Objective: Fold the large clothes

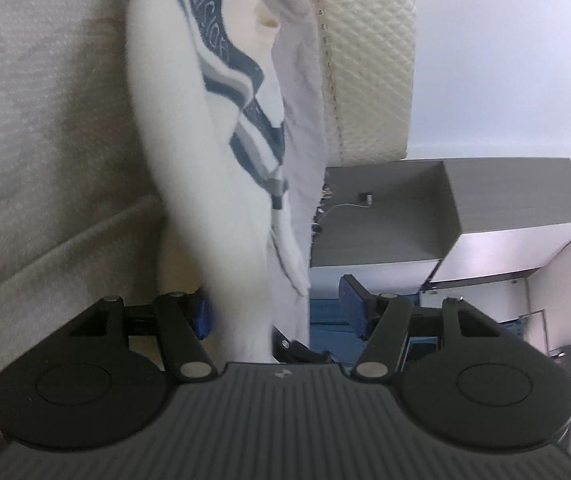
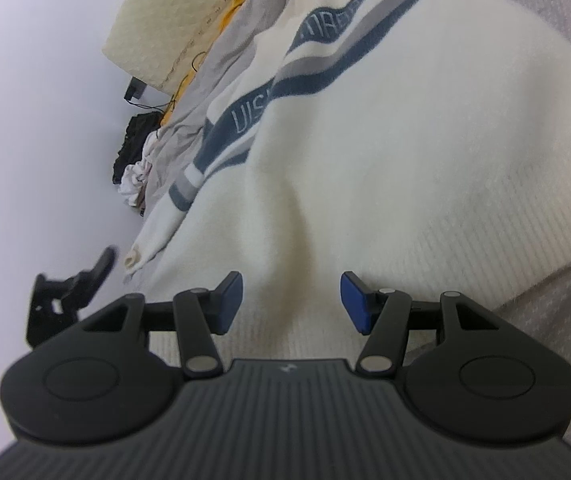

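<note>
Sweater on bed; pillow behind; clothes pile left.

The sweater is soft, fuzzy cream knit with a ribbed hem and woven navy and grey stripes, matt all over. The bed wears a matt beige cover with a fine raised pattern. The headboard looks like quilted, faintly shiny cream padding. The cabinet has a grey wood-grain, matt finish. Both the left gripper and right gripper are matt black plastic with ribbed bodies, dull metal pins and blue textured pads.
</note>
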Available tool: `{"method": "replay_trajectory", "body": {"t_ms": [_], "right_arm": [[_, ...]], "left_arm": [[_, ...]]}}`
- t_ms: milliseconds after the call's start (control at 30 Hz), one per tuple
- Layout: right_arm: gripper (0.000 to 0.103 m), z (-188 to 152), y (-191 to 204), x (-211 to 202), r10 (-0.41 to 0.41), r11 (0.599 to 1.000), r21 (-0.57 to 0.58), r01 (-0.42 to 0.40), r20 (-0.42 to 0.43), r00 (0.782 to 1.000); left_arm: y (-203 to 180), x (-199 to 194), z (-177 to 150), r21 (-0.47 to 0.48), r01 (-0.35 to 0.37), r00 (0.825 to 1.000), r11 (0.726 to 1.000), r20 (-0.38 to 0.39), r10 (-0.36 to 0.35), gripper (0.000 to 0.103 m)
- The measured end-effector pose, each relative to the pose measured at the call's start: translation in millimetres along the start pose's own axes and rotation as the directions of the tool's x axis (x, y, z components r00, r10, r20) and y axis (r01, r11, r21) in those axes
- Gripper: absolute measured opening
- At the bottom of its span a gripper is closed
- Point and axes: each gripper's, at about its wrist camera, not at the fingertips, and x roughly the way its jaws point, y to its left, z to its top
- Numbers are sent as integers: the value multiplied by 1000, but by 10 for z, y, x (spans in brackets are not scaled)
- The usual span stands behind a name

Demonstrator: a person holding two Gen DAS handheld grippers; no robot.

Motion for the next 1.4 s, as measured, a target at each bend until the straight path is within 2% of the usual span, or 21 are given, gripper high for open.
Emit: {"method": "replay_trajectory", "body": {"t_ms": [200, 433, 567, 700, 800, 867, 967, 1000, 1033, 1100, 1167, 1233, 1300, 1400], "right_arm": [[58, -17, 37, -33, 23, 1000, -1, -23, 8, 1000], [58, -81, 90, -7, 72, 997, -17, -73, -46, 996], [58, -142, 274, 42, 65, 988, -135, -80, -106, 992], [58, -215, 492, 19, 61, 954, -285, -94, -122, 991], [58, -327, 684, 75, 6, 895, -440, -72, -149, 989], [58, -432, 834, 147, -68, 815, -578, -33, -152, 986], [57, -597, 971, 227, -183, 666, -742, 76, -63, 981], [57, -612, 978, 260, -203, 640, -762, 98, -44, 978], [56, -614, 977, 297, -215, 626, -772, 109, -36, 976], [53, -589, 961, 365, -222, 623, -774, 118, -31, 974], [27, -577, 982, 410, -219, 606, -785, 127, -11, 976], [18, -570, 1037, 399, -196, 595, -792, 138, 23, 980], [15, -536, 1061, 315, -159, 608, -782, 136, 47, 986], [11, -435, 1065, 220, -111, 657, -744, 122, 64, 992]], "left_arm": [[-40, -377, -174, -50, -3, 1000, 999, 24, 5, 66], [-130, -449, -231, -33, -17, 1000, 999, 23, 17, 66], [-45, -368, -162, -55, -27, 999, 998, 24, 28, 66], [-35, -311, -111, -52, 10, 999, 999, 33, -8, 66], [-21, -303, -98, -48, 20, 999, 999, 27, -19, 66], [-4, -271, -84, -55, 23, 999, 998, 28, -22, 66], [8, -292, -75, -57, 41, 999, 998, 33, -39, 66], [14, -283, -71, -59, 42, 999, 997, 33, -40, 66], [23, -277, -70, -63, 42, 999, 997, 34, -40, 66], [46, -265, -66, -73, 43, 999, 996, 34, -41, 66], [57, -256, -59, -76, 46, 998, 996, 35, -43, 66], [63, -261, -56, -77, 41, 999, 996, 38, -38, 66], [78, -256, -60, -84, 29, 999, 996, 37, -26, 66], [98, -228, -73, -89, -2, 999, 996, 33, 5, 67]]}}
